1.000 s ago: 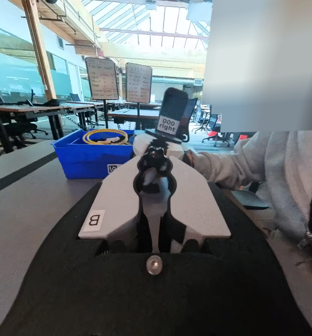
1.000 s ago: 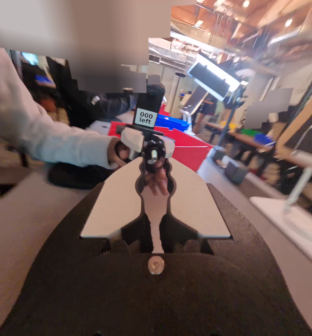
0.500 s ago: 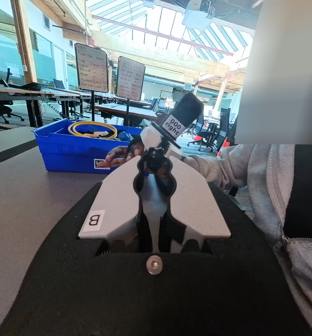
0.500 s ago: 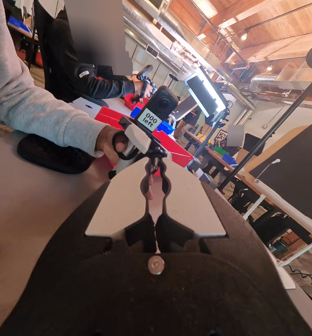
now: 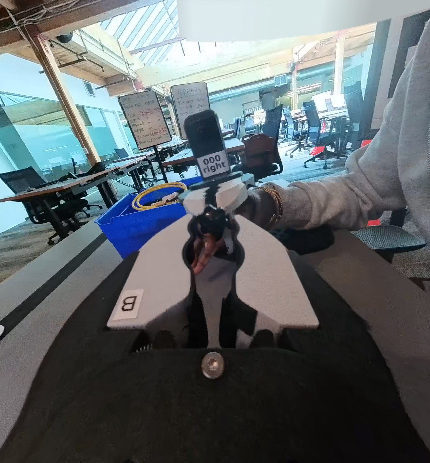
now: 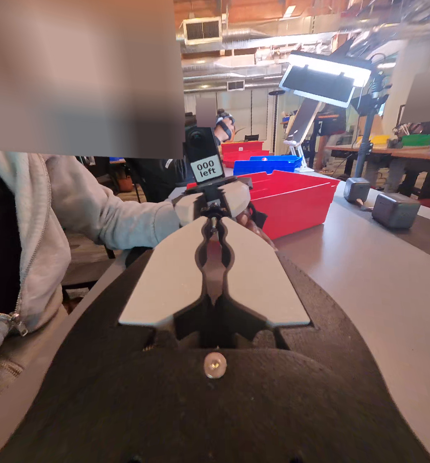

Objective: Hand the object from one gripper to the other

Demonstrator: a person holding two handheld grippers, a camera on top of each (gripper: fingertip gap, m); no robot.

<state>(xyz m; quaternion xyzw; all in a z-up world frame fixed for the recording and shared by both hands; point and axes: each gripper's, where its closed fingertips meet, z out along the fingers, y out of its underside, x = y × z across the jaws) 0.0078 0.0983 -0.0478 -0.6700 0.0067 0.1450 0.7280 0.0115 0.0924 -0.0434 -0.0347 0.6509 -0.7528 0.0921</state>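
I hold the object (image 5: 210, 221), a small black knob with a metal threaded stem, in the air above the counter (image 6: 359, 263), caught between both tools at once. My left gripper (image 5: 211, 226) is closed partway on the round knob end, its fingers set moderately apart by the knob's width. My right gripper (image 6: 212, 224) faces it head-on and is pinched narrow on the thin stem. The object's long axis runs level from one gripper to the other, stem pointing at my right one. A red bin (image 6: 296, 200) stands behind my left gripper and a blue bin (image 5: 138, 225) behind my right.
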